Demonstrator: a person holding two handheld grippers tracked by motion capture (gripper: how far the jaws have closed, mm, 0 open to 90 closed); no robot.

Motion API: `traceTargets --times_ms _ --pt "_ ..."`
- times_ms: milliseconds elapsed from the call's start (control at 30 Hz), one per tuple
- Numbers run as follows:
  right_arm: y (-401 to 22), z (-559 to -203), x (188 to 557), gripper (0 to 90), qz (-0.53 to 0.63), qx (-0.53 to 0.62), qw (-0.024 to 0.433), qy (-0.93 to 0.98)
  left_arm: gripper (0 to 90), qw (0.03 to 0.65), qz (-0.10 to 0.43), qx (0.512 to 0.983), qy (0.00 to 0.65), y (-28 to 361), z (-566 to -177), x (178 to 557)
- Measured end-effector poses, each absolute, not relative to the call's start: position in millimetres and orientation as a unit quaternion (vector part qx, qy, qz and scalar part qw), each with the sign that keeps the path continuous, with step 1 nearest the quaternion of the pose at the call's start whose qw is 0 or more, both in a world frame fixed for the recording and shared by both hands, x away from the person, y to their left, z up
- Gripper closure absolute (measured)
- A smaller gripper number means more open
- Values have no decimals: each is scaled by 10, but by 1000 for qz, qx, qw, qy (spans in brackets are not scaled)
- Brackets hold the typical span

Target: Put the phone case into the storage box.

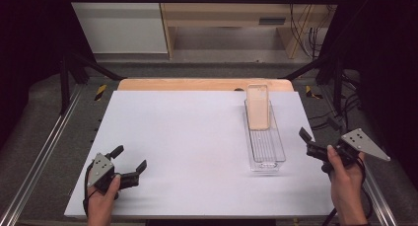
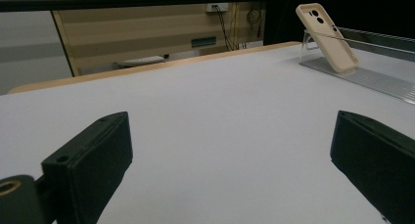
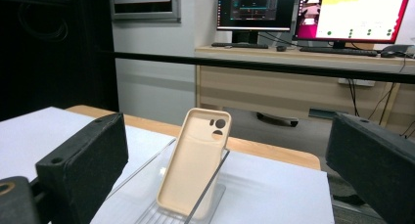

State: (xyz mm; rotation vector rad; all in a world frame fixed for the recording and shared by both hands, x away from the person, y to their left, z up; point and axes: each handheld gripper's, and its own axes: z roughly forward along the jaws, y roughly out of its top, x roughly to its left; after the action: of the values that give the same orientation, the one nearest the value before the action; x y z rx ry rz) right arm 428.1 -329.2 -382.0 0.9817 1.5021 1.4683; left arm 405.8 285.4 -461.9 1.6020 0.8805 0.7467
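While propped against the far wall of a clear tray (image 1: 266,159) at the right of the white surface (image 1: 187,147), beige case (image 1: 258,107) stands tilted, untouched. Left gripper (image 1: 132,159): jaws apart, empty, near front-left corner. Right gripper (image 1: 319,131): jaws apart, empty, beside tray.

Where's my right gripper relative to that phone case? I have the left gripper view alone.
Observer: The right gripper hangs at the right edge of the table, just right of the clear tray, and it is open.
Operator: What else is in the tray?
Observer: Nothing. The phone case leans at the far end, and the near part is bare.
Operator: Is the right gripper aimed at the case?
Observer: Yes. In the right gripper view the case stands between its fingers, with the camera cut-out side facing them.
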Motion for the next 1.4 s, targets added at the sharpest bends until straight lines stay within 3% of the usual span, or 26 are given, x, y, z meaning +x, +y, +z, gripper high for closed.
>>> traceTargets --times_ms 1400 --pt "-3048 -4404 3973 21 590 372 363 618 29 561 329 675 348 2856 -4605 4012"
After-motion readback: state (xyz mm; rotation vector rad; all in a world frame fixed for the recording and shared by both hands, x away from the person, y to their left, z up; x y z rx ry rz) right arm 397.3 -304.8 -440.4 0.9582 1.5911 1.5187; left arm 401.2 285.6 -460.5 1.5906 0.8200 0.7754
